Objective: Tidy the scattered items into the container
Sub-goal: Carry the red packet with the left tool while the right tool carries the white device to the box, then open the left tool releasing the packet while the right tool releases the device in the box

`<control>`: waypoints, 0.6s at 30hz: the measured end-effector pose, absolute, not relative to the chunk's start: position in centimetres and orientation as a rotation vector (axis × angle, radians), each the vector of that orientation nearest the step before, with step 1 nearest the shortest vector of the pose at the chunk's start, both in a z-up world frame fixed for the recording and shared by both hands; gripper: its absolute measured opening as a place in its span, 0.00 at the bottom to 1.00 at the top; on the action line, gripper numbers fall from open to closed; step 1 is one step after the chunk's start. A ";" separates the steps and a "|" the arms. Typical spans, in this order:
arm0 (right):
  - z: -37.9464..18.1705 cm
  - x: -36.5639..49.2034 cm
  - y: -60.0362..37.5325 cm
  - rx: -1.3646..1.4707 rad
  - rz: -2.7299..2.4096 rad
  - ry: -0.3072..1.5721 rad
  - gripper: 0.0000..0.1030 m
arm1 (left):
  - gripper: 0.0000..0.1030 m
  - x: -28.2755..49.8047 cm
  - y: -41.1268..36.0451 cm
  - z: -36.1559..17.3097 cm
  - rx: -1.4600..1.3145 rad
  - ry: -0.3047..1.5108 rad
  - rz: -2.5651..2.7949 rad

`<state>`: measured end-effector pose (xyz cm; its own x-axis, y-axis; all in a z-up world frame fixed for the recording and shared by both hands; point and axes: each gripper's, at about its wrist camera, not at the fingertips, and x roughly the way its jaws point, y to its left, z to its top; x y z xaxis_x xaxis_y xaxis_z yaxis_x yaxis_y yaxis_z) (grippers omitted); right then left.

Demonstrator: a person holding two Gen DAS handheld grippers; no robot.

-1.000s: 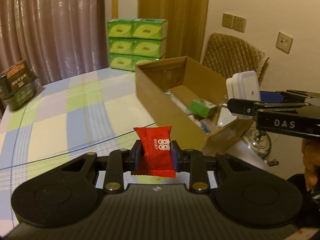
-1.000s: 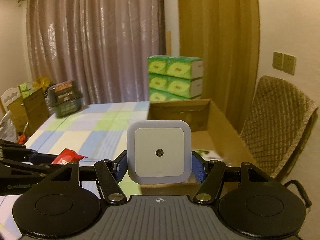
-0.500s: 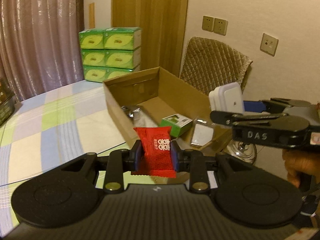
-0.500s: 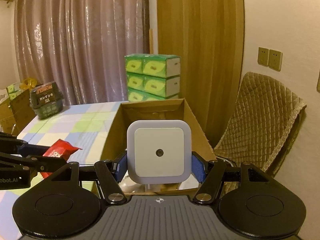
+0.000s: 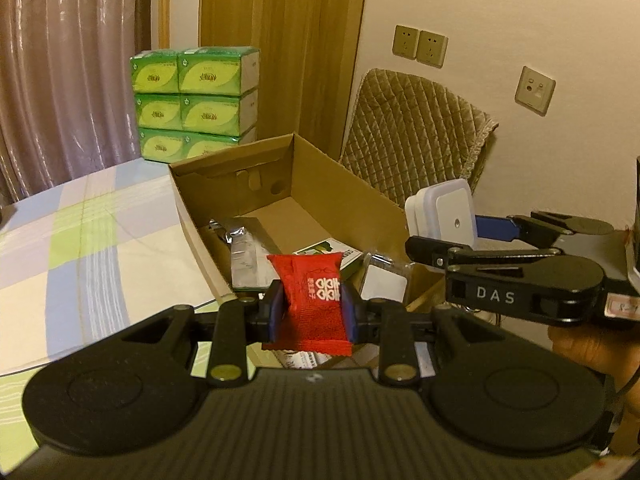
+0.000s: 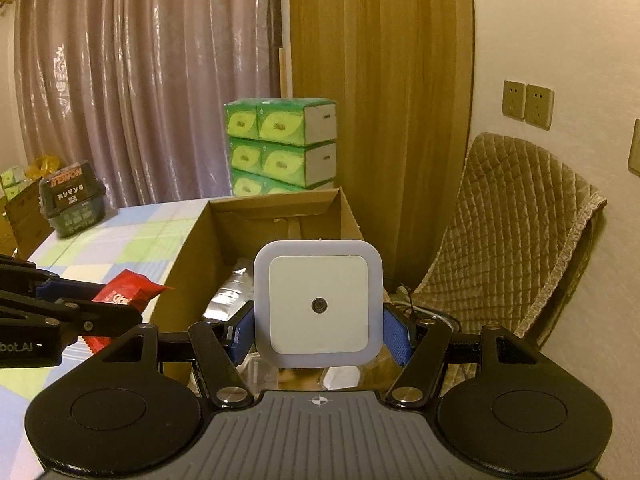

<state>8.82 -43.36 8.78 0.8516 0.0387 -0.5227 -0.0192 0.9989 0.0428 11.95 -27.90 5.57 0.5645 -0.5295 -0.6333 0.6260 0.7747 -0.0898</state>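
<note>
My left gripper [image 5: 312,312] is shut on a red candy packet [image 5: 310,300] and holds it over the near end of the open cardboard box [image 5: 320,184]. My right gripper [image 6: 319,334] is shut on a white square night light [image 6: 318,304], held above the box's [image 6: 192,256] near right corner. The night light also shows in the left wrist view [image 5: 444,212], and the red packet in the right wrist view [image 6: 124,296]. Inside the box lie a silver foil pack [image 5: 240,248], a green and white carton [image 5: 332,250] and a clear-wrapped white square [image 5: 384,280].
The box stands on a table with a checked cloth [image 5: 80,240]. A stack of green tissue packs [image 5: 192,100] stands behind it. A quilted chair [image 5: 412,136] is to the right by the wall. A dark basket [image 6: 72,204] sits at the table's far left.
Both grippers have moved forward and over the box with their items still held. The box's inside has come into fuller view.
</note>
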 end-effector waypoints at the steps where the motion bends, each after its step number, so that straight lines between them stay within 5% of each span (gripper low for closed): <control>1: 8.7 9.1 -43.5 0.037 0.031 0.553 0.60 | 0.24 12.2 -28.1 5.4 0.151 0.695 -0.682; 18: 7.6 10.9 -44.2 0.042 0.030 0.570 0.60 | 0.25 14.5 -29.8 4.0 0.133 0.722 -0.671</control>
